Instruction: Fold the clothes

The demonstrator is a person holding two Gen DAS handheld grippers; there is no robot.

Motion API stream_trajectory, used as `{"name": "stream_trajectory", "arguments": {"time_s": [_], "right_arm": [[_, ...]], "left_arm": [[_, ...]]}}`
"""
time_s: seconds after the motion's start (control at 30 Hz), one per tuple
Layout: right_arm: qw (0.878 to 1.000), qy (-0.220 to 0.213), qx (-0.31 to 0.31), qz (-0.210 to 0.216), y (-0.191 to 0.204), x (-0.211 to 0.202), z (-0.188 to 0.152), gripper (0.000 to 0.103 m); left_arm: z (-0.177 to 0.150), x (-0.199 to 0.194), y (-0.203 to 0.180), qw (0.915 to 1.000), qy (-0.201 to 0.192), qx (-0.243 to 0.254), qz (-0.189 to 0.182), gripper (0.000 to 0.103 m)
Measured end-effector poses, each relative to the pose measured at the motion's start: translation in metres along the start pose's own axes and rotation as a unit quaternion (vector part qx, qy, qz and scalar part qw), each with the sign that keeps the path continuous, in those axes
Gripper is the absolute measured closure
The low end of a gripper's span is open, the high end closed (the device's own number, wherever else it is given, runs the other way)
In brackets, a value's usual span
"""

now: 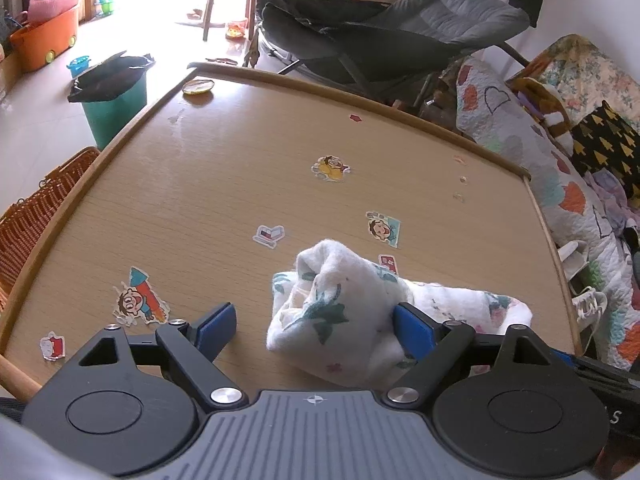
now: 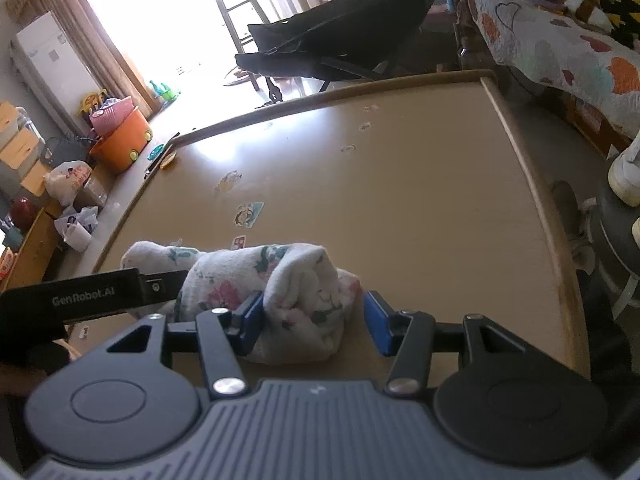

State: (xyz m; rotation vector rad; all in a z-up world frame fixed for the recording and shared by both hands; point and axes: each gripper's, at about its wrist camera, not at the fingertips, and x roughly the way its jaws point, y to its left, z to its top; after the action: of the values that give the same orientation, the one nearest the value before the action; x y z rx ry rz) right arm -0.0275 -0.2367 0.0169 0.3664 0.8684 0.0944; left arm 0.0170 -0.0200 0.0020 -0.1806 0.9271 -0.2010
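A crumpled floral cloth (image 1: 344,312) is seen bunched on a stickered wooden table (image 1: 200,184). The left gripper (image 1: 314,326) is held wide, one pad against the cloth. The right gripper (image 2: 316,322) is half spread around the bundle, its right pad clear.

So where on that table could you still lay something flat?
Most of the tabletop is bare: the far half up to the rim, apart from flat stickers and a yellowish disc. The near edge is crowded by the bunched floral cloth and both grippers.

Both cams ride the claws, angled down, close over the tabletop (image 1: 224,184); left sits left, right opposite. Shared: same floral cloth (image 1: 340,312), stickers, black chair (image 2: 340,40).
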Motion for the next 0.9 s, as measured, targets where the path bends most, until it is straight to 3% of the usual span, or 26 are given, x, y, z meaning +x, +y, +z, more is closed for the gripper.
{"name": "stream_trajectory", "arguments": {"time_s": [0.3,0.43,0.63,0.9], "right_arm": [[1.0,0.008,-0.005,0.016,0.002,-0.001,0.0,0.063],[1.0,0.01,-0.018,0.02,0.005,-0.003,0.002,0.069],[0.999,0.012,-0.037,0.024,0.009,-0.007,0.003,0.077],[0.999,0.002,-0.032,0.027,0.009,-0.015,0.009,0.079]], "left_arm": [[-0.002,0.001,-0.001,0.9999,0.002,-0.01,-0.013,0.019],[-0.003,0.0,-0.002,0.999,0.0,-0.028,-0.036,0.039],[-0.005,-0.001,-0.001,0.9966,0.005,-0.058,-0.059,0.057],[-0.001,-0.017,-0.015,0.9976,-0.014,-0.03,-0.06,0.063]]}}
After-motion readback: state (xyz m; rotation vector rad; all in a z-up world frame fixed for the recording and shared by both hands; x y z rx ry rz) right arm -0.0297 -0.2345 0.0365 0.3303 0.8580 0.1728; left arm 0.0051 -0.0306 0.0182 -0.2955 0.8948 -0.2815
